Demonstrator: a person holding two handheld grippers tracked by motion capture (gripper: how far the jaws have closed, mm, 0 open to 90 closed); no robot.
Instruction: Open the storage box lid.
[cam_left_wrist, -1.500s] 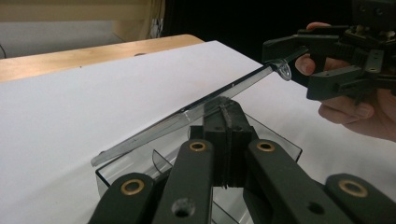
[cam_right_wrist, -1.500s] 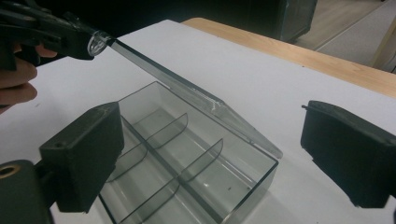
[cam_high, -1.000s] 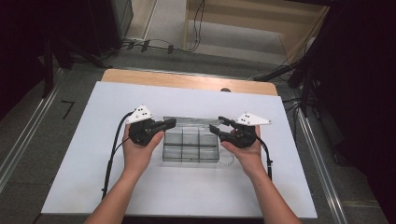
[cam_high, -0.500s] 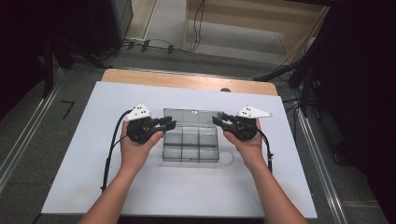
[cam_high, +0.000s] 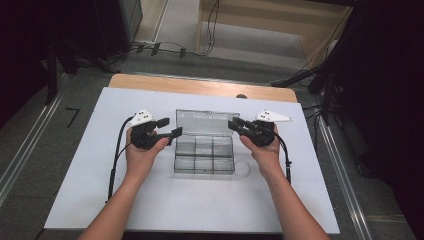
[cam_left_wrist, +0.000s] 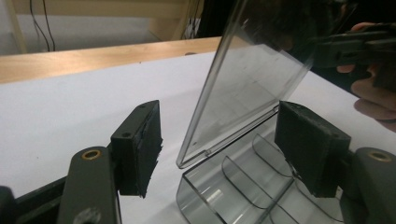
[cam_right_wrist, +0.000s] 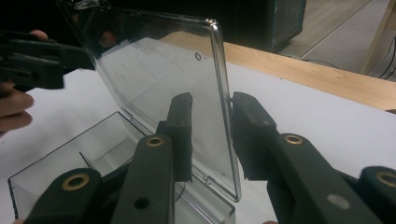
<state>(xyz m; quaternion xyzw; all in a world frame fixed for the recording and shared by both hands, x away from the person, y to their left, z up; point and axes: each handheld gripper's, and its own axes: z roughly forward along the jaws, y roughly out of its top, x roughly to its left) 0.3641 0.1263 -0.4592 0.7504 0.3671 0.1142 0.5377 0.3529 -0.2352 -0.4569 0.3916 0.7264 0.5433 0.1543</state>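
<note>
Lid up on the clear compartment box (cam_high: 204, 155) at the counter (cam_high: 90, 200) centre

The left tool (cam_high: 169, 127) has just opened and let go; the right tool (cam_right_wrist: 211, 135), jaws closing, straddles the raised lid's (cam_right_wrist: 154, 88) edge, seemingly pinching it upright.

a wooden table (cam_high: 200, 86) is covered by a white sheet (cam_high: 165, 200); on the sheet a clear plastic compartment box (cam_high: 204, 159) is set, lid raised upright.

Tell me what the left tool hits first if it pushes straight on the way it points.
Probably the clear box: the left tool has just been opening, and its open jaws straddle the box's near corner under the raised lid. Depth is unclear, so the lid's edge might touch first.
</note>
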